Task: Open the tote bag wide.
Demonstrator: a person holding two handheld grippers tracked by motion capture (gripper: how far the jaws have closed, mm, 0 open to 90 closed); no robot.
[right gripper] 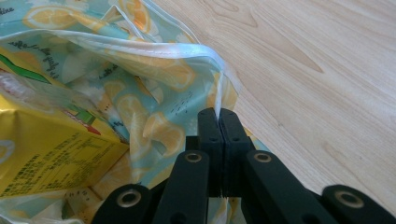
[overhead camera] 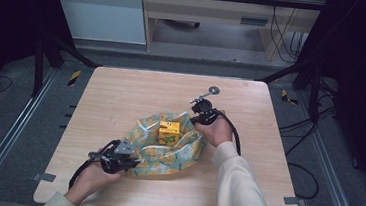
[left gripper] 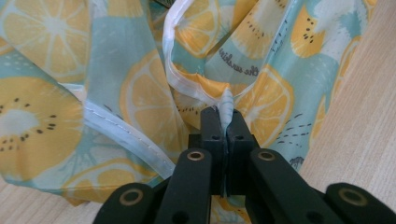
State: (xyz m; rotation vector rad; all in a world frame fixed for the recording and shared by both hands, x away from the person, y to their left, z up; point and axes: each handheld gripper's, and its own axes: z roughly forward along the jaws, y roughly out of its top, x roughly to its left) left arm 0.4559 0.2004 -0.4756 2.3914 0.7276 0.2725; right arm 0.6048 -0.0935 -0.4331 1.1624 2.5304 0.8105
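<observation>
From above, the fruit-print bag (overhead camera: 167, 149) lies slumped on the wooden table (overhead camera: 121, 92) with a yellow carton (overhead camera: 169, 132) sitting in its open mouth. The left gripper (overhead camera: 124, 162) bites the bag's near-left corner, and the right gripper (overhead camera: 195, 118) holds the rim just right of the carton.

Looking along the left gripper (left gripper: 223, 119), its jaws are squeezed tight on a thin white hem (left gripper: 226, 103) of the bag, with only a sliver caught; a sharp tug could, I reckon, slip that seam free.

Looking along the right gripper (right gripper: 218, 116), the jaws are closed on the bag's edge right of the carton (right gripper: 51, 149). If the two hands lift unevenly, the slack cloth may sag and tip the carton out onto the table (right gripper: 317, 70)
</observation>
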